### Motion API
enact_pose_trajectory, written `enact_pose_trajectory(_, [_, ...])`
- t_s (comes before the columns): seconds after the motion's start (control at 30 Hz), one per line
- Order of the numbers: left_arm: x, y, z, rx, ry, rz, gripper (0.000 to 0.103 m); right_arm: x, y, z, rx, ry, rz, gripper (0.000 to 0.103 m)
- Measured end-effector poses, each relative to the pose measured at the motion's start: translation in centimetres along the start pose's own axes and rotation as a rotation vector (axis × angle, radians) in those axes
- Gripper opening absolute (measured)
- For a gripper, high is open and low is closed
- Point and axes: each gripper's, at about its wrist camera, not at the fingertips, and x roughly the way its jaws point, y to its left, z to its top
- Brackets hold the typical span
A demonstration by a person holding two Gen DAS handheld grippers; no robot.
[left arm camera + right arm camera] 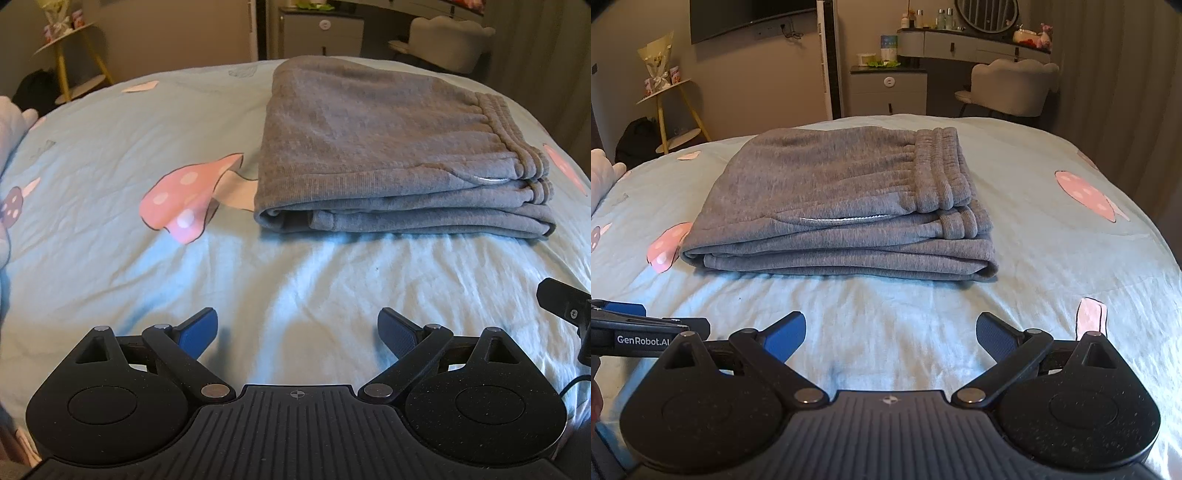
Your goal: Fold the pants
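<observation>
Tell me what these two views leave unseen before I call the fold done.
- Gray pants: far edge hidden behind the stack's own top, both views.
- Inner layers and leg cuffs: buried in the folds, only the near edges show.
- Left tongs and right tongs: handles and hands cut off by the bottom edge.

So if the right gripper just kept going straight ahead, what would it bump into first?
Most likely the folded grey pants. The right gripper is open and points at their near folded edge, with only bare bedsheet between. If it is angled downward, it may meet the sheet first.
</observation>
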Motion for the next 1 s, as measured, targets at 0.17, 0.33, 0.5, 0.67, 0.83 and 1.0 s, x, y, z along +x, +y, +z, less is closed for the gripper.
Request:
enact_pose_trajectory(0.17, [-0.01,-0.26,-0.03,0.017,-0.003,0.003,0.097,0.06,0.10,-0.02,-0.007,-0.001,-0.001,0.099])
enact_pose_trajectory(0.33, [0.00,-0.30,-0.01,0.019,-0.004,0.004,0.097,-0.03,0.08,-0.05,-0.006,-0.007,-0.003,0.099])
enact_pose_trajectory(0.5, [-0.05,-0.28,-0.01,0.017,-0.006,0.000,0.097,-0.20,0.05,-0.07,-0.003,-0.014,-0.006,0.099])
enact_pose_trajectory(0.67, [-0.13,-0.25,-0.02,0.018,-0.009,-0.001,0.097,-0.28,0.01,-0.09,0.002,-0.015,-0.008,0.099])
enact_pose_trajectory(0.83, [-0.25,-0.18,0.03,0.017,-0.013,-0.007,0.097,-0.29,0.03,-0.12,0.002,-0.014,-0.009,0.099])
enact_pose_trajectory(1.0, [-0.27,-0.23,0.01,0.020,-0.011,-0.007,0.097,-0.23,-0.01,-0.11,0.002,-0.012,-0.009,0.099])
